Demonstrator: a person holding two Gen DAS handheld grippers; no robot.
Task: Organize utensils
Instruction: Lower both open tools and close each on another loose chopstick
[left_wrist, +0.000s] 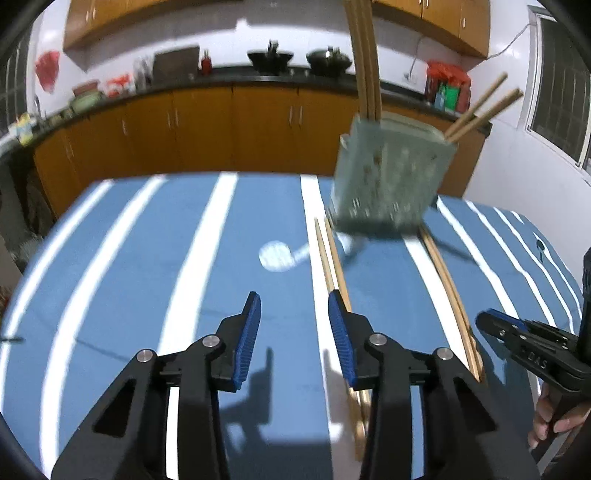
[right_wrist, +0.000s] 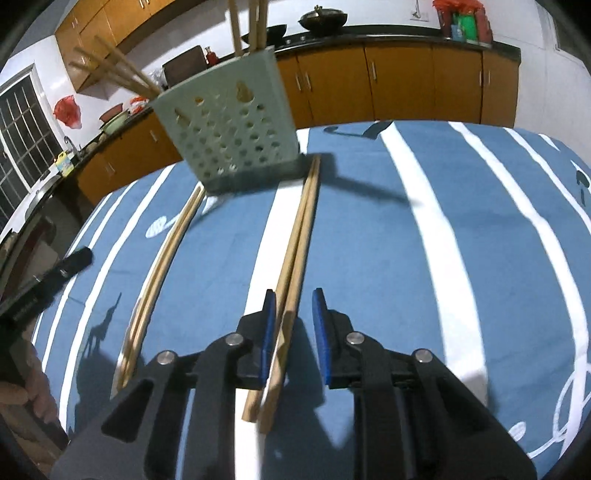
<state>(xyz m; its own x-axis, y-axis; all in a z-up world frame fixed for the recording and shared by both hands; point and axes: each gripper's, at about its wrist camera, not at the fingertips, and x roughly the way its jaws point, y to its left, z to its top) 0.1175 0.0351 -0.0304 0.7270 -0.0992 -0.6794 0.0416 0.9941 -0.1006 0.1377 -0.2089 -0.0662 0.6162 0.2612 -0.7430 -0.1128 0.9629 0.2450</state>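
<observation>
The table (left_wrist: 155, 236) is covered by a blue cloth with white stripes and takes up most of both wrist views. The landmark is the pale green perforated utensil holder (right_wrist: 229, 129), which stands on the cloth toward the table's far edge.

Contents of the holder: one bundle of wooden chopsticks (right_wrist: 251, 26) stands nearly upright at one end of it, and a second bundle of chopsticks (right_wrist: 110, 70) leans out at an angle from the opposite end. Both bundles rise well above the rim. The inside of the holder below the rim cannot be read through the blur.

Two loose pairs lie flat on the cloth, both running from the base of the holder back toward the grippers:
- Right-hand pair of chopsticks (right_wrist: 299, 240): its far tips are just beside the holder's base; its near end passes between the blue pads of the right gripper (right_wrist: 293, 302). The jaws are parted and a gap shows beside the sticks, so nothing is clamped.
- Left-hand pair of chopsticks (left_wrist: 332, 258): it starts near the holder's base and runs under the inner finger of the left gripper (left_wrist: 293, 306). The jaws are released and nothing lies between the pads.

A white spoon print (left_wrist: 277, 254) on the cloth lies near the holder's base
</observation>
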